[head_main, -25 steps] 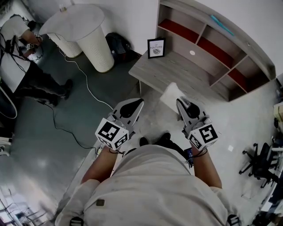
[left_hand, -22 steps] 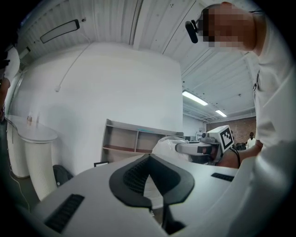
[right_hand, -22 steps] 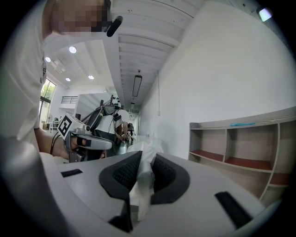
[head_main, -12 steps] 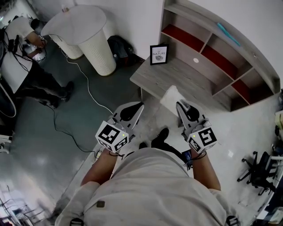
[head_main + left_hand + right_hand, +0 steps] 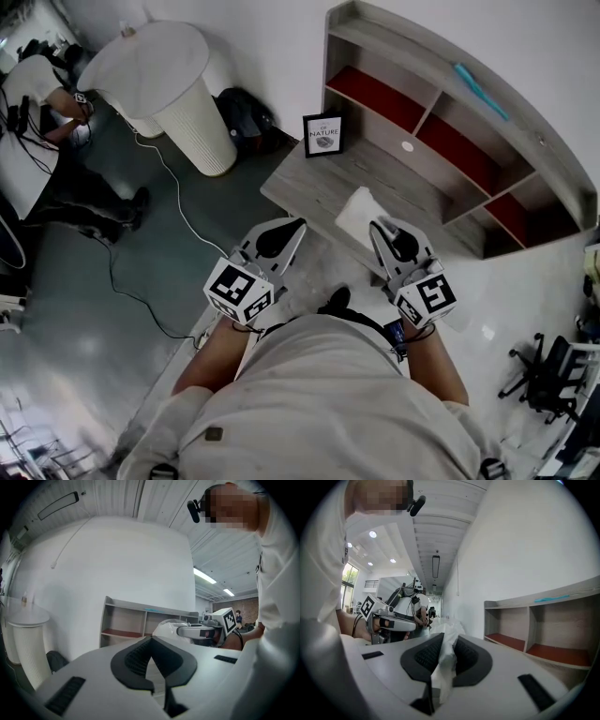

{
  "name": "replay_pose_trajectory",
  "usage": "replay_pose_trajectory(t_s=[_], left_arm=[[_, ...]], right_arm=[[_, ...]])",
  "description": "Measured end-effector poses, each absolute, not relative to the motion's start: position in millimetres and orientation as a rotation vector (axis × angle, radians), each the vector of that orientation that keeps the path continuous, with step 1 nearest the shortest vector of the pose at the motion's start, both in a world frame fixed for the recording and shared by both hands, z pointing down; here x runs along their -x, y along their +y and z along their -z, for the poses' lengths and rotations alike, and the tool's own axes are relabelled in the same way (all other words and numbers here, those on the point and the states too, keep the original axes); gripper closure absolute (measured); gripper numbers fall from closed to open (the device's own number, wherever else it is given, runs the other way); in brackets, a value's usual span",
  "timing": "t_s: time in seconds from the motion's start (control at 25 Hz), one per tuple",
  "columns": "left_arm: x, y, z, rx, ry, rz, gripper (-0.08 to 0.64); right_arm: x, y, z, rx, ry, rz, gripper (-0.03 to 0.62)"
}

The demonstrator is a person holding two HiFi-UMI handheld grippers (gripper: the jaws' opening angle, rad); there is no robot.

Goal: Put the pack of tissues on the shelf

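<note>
Two grippers are held side by side at the near edge of the shelf (image 5: pixel 441 173). The right gripper (image 5: pixel 380 231) has its fingers clamped on the thin wrapper of the pack of tissues (image 5: pixel 359 208), which juts out at 11 o'clock from the tips over the shelf's lower ledge; whether it touches the wood I cannot tell. The left gripper (image 5: pixel 281 232), at 9 o'clock from the right one, has its fingers pressed together on nothing. A framed picture (image 5: pixel 323 133) stands on the ledge at 11 o'clock from the pack.
</note>
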State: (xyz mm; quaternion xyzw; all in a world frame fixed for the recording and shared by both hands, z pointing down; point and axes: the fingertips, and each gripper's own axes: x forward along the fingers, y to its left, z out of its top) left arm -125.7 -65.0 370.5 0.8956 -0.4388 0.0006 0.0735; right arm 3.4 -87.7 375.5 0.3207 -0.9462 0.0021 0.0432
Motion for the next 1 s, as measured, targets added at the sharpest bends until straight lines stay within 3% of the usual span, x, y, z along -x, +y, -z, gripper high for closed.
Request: replay_pose_trajectory(t_s=[0.52,1.0], left_arm=[[16.1,-151.8,-372.6,-2.747,-1.151,-0.024,0.545],[-38.6,-201.7,-381.5,-2.799,-0.972,-0.05,0.545]], right_arm=[[-98.8,-157.9,-375.6,-1.085,-2.871,-0.013,0.534],[-146.8,-189.5,-382.4,-1.242,-2.807,-0.034,0.534]])
